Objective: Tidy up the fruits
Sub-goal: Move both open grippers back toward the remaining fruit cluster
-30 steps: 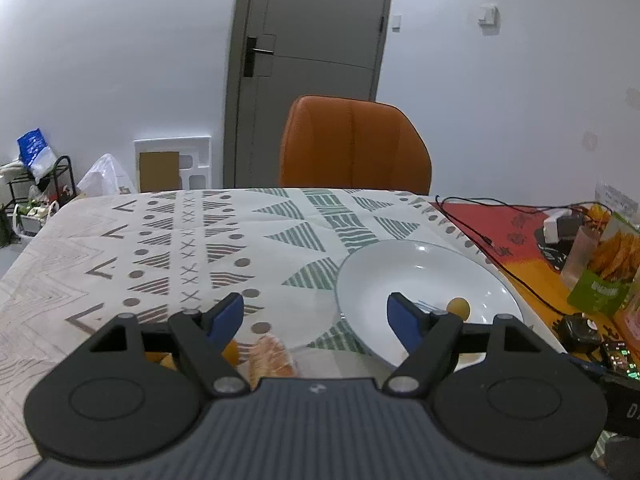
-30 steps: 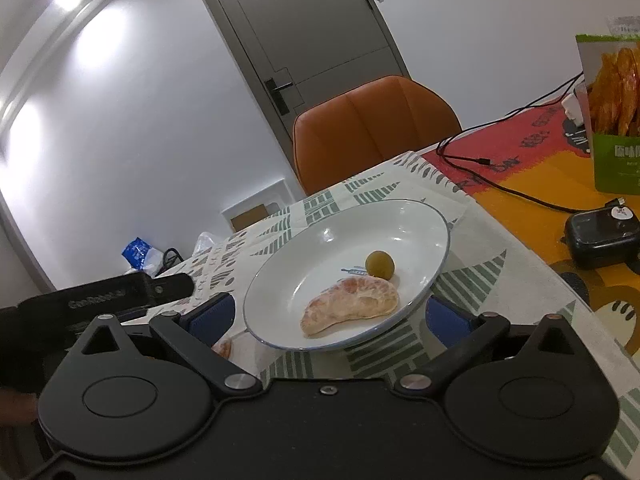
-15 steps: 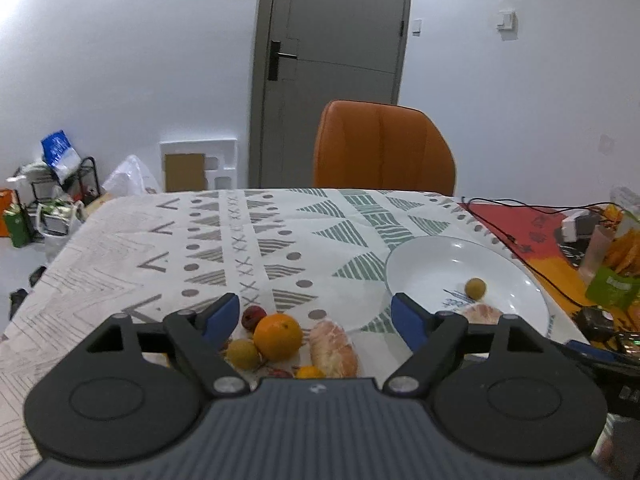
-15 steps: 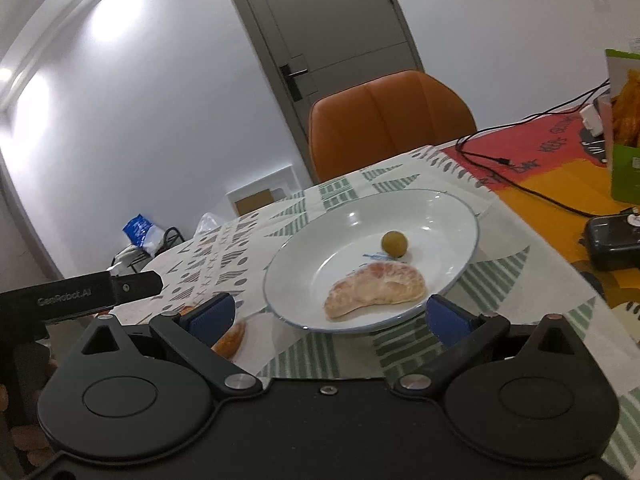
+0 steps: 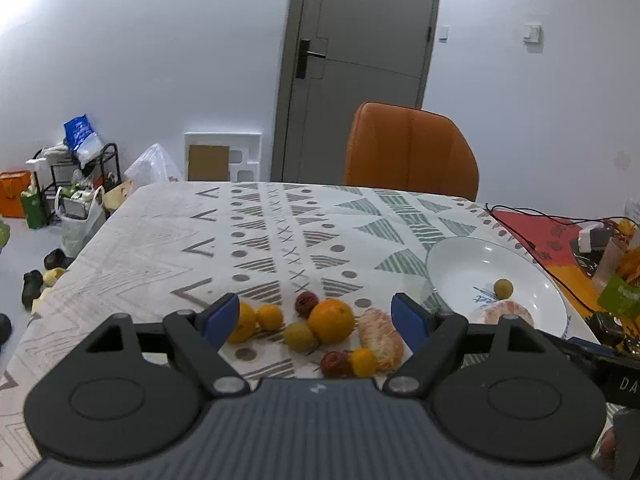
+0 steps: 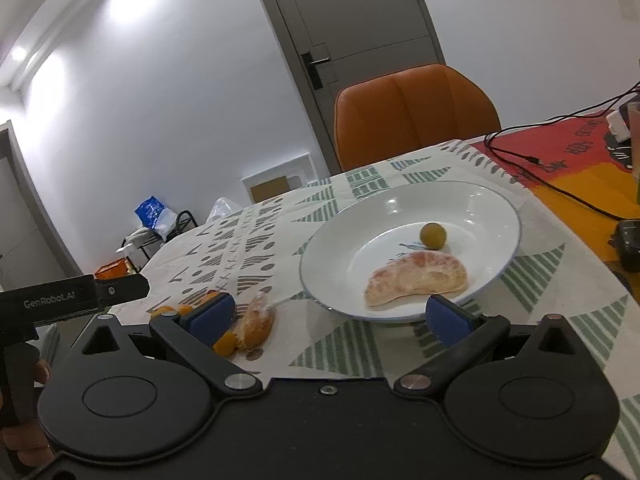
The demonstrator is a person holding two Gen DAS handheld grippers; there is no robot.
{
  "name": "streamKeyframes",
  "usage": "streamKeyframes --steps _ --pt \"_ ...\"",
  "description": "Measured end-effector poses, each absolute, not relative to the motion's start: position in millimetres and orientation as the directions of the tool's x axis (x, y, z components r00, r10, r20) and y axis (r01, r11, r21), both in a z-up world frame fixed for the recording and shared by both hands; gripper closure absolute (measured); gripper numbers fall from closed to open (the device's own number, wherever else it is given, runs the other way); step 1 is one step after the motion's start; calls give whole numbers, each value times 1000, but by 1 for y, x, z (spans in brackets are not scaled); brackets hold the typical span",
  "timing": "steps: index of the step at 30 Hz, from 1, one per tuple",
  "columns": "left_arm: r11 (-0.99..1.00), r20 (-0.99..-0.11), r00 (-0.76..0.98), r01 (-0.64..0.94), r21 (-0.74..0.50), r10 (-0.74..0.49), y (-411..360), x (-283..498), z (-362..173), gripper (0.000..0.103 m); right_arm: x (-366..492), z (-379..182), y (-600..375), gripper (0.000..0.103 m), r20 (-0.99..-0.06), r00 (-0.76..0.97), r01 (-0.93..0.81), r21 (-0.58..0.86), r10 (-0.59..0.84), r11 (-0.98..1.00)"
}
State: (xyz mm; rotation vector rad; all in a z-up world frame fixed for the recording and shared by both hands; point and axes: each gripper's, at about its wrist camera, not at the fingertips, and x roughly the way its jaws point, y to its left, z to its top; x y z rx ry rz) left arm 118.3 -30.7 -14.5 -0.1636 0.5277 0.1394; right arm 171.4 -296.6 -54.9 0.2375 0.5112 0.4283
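Two fruits lie in the plate [image 6: 496, 200]; the rest cluster on the desk [image 5: 160, 240]. Both claws, left [image 5: 316, 316] and right [image 6: 338, 314], gape empty. Next, I judge: left claw descends on the orange [image 5: 332, 320].

The far half of the patterned tablecloth [image 5: 256, 232] lies bare and open to approach. Nearer, a tight cluster of loose fruit [image 5: 316, 326] crowds the cloth just left of the white plate [image 6: 484, 204]. A black cable [image 6: 560, 188] and clutter fence the plate's right side; an orange chair [image 5: 410, 152] blocks the far edge.
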Motion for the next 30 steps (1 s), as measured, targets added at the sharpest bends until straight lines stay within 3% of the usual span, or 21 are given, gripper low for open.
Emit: streamKeyframes --steps 12,30 --pt "965 -520 842 -236 -114 144 2 102 -19 21 169 -56 -271 0 -436 763 -374 306 478 876" --pt "955 -549 827 -247 -162 121 29 99 -38 21 174 -61 -240 0 -463 718 -423 301 519 854"
